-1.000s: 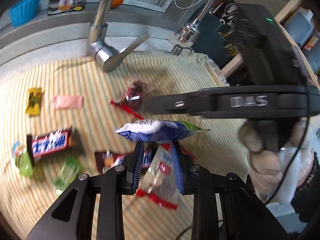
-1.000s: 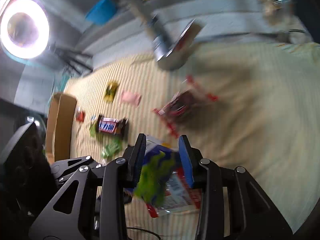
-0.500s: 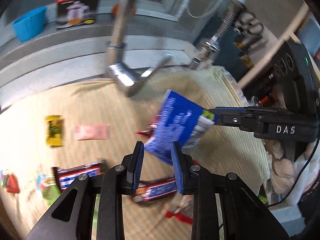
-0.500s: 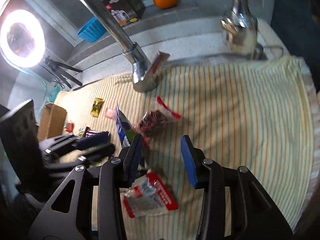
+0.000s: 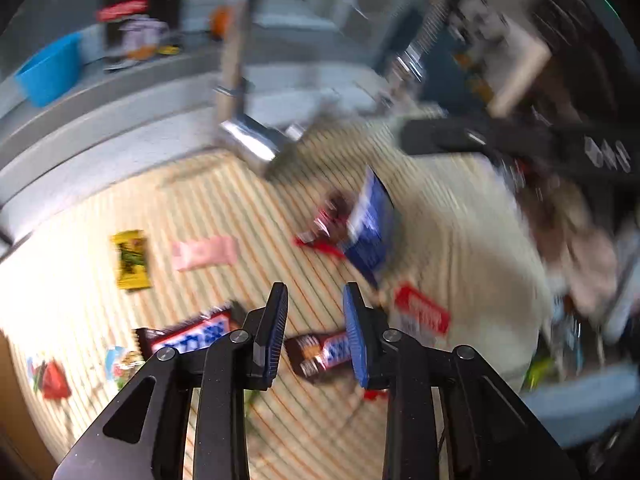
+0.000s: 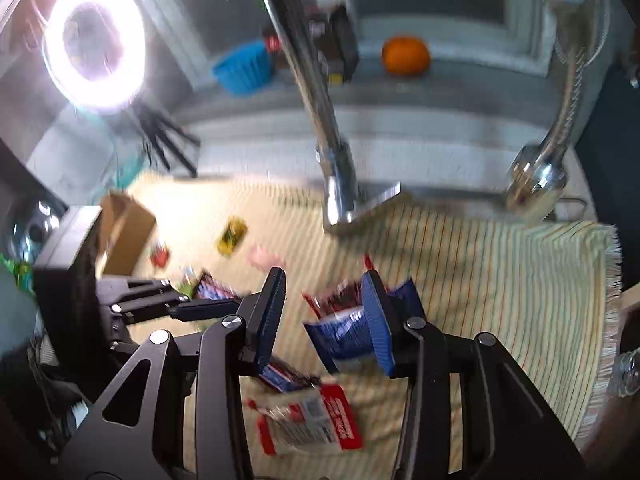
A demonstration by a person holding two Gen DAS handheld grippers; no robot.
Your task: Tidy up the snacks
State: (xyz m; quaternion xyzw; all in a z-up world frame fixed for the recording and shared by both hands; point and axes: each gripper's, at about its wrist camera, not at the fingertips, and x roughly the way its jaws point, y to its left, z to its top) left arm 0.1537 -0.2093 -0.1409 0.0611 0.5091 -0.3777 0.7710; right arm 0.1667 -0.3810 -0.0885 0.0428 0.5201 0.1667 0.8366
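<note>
Snacks lie scattered on a striped yellow cloth (image 5: 80, 288). A blue bag (image 5: 370, 232) lies on the cloth beside a dark red packet (image 5: 330, 216); the blue bag also shows in the right wrist view (image 6: 344, 334). My left gripper (image 5: 314, 334) is open and empty above two chocolate bars (image 5: 320, 350) (image 5: 188, 334). My right gripper (image 6: 324, 322) is open and empty, just above the blue bag. A red-and-clear packet (image 6: 308, 420) lies below it. A yellow packet (image 5: 130, 260) and a pink packet (image 5: 204, 252) lie to the left.
A chrome faucet (image 6: 316, 92) hangs over the back of the cloth, and a second hose tap (image 6: 540, 176) stands at the right. A cardboard box (image 6: 120, 232) sits at the cloth's left end. A blue tub (image 6: 244, 66), an orange (image 6: 406, 56) and a ring light (image 6: 94, 42) are behind.
The right gripper held the blue bag, carried it to the right and let it go onto the cloth. The left gripper dropped its red-and-clear packet and opened. Both views are motion-blurred.
</note>
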